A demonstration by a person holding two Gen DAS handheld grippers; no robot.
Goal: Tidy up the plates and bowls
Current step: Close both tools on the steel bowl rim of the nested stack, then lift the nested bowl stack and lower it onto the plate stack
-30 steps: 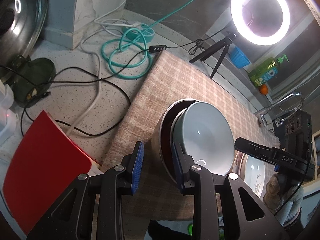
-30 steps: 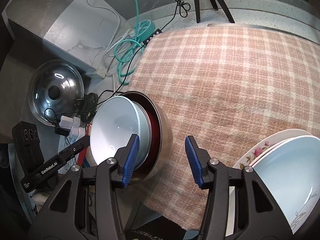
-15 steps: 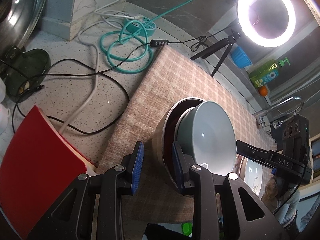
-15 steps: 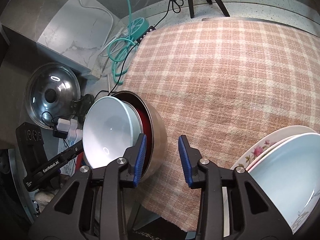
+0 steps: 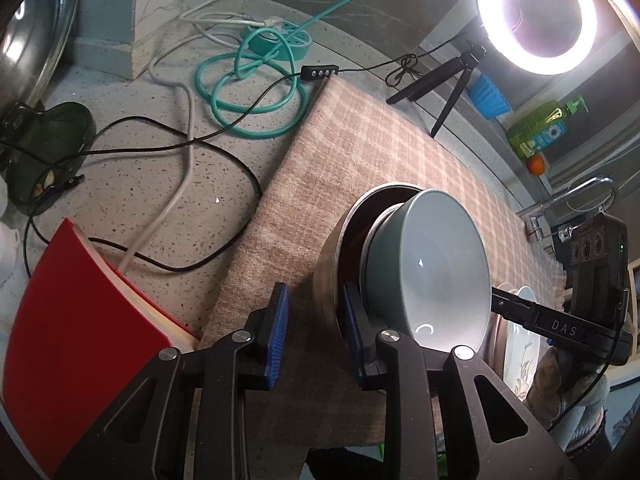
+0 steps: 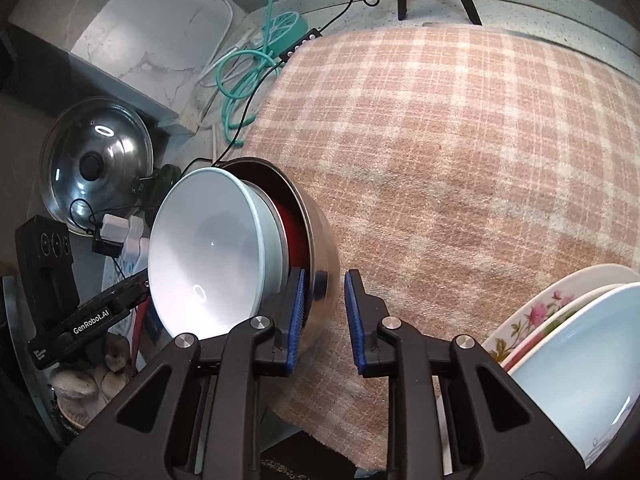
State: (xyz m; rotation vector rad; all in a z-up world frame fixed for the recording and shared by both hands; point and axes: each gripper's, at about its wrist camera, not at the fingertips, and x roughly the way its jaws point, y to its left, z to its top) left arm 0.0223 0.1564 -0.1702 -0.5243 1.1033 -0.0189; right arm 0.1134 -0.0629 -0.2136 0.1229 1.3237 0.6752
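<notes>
A stack of bowls stands on the plaid cloth (image 6: pixel 460 152): a steel bowl (image 6: pixel 322 248) outermost, a red bowl (image 6: pixel 294 236) inside it, and a pale blue-grey bowl (image 6: pixel 208 248) on top, tilted. My right gripper (image 6: pixel 322 316) straddles the steel bowl's rim, jaws narrowed around it. My left gripper (image 5: pixel 314 332) straddles the opposite side of the steel bowl (image 5: pixel 326 264), jaws apart, with the grey bowl (image 5: pixel 432 272) just right of it. A stack of plates (image 6: pixel 568 332) with a floral one sits at the right.
Coiled teal cable (image 5: pixel 256 80) and black and white cords lie on the speckled counter left of the cloth. A red book (image 5: pixel 72 340) lies at the near left. A ring light (image 5: pixel 536 16) on a tripod stands behind. A glass pot lid (image 6: pixel 96 168) leans at the far left.
My right gripper's jaws have closed in around the steel bowl's rim. The bowl stack has tilted up, and the left gripper has moved in closer along the bowl's side.
</notes>
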